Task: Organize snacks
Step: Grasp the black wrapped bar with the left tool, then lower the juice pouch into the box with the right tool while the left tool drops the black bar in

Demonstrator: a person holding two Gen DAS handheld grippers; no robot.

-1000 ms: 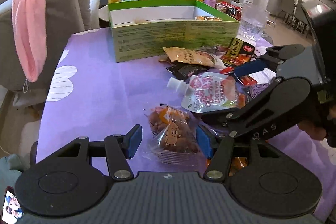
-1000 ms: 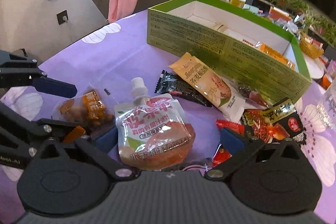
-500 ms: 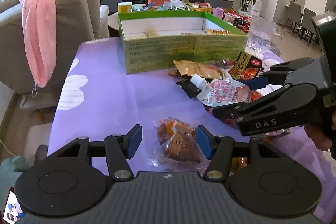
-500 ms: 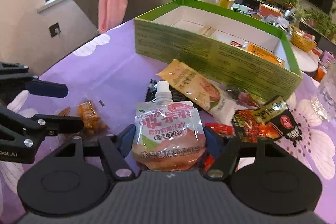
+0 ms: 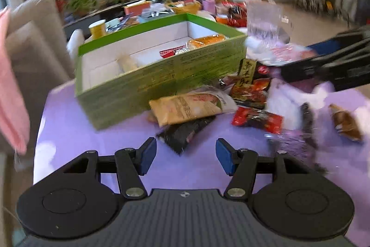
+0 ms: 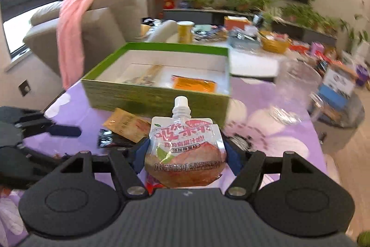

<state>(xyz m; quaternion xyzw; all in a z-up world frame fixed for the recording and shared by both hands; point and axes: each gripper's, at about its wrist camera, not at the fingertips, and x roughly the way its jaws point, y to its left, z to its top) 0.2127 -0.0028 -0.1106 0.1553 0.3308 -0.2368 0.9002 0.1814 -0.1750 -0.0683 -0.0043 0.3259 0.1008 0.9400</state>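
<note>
Since a second ago: my right gripper (image 6: 185, 154) has lifted the jelly pouch (image 6: 185, 152) off the purple tablecloth (image 5: 69, 126) and carried it toward the green box (image 6: 157, 96); my left gripper (image 5: 185, 159) has left the clear peanut bag and now hangs above a black packet (image 5: 185, 133).
Right gripper: blue pads pinch the pouch at both side edges; it is held upright, white spout up, clear of the table, just in front of the box's near wall.
Pouch label: large red Chinese characters on white, a peach picture, a line reading 水蜜桃味; smaller print too blurred to read.
Left gripper: jaws spread wide, nothing between them.
Black packet: lies flat, partly under a yellow-and-white packet (image 5: 192, 108); print on both illegible.
Red packets: one (image 5: 256, 119) right of the black packet, another with a gold strip of Chinese characters (image 5: 248, 75) beside the box's corner; not readable.
Green box: open top, white inside, fine printed text on its outer wall, illegible; holds an orange packet (image 6: 194, 85) and a few other items.
Clear plastic jar (image 6: 296, 89): stands right of the box.
Pink cloth (image 6: 74, 34): draped over a beige armchair (image 6: 104, 22) behind the table.
</note>
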